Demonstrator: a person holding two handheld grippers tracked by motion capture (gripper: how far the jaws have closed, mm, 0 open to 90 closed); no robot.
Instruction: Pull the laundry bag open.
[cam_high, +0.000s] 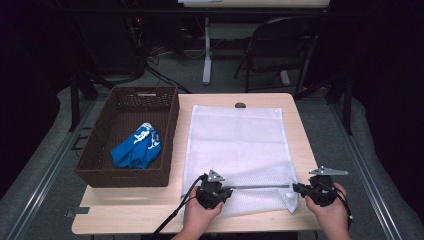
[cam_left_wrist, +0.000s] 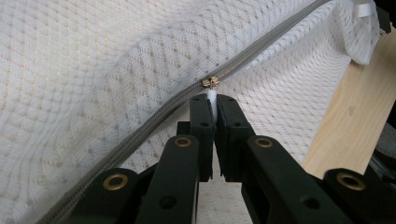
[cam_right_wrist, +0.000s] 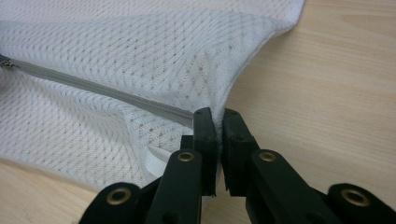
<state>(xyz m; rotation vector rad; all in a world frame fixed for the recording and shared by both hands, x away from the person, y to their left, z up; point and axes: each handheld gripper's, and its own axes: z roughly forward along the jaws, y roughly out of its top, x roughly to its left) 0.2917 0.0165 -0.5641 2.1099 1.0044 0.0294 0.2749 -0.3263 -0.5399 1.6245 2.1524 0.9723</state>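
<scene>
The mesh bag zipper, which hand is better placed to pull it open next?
Left. The left gripper is shut on the white zipper pull of the mesh bag, while the right gripper pinches the bag's corner, likely just anchoring it.

White mesh bag (cam_high: 235, 145) flat, grippers — left (cam_high: 226, 191), right (cam_high: 298, 188)

Lab: dark curtains, cabling (cam_high: 165, 75).
</scene>
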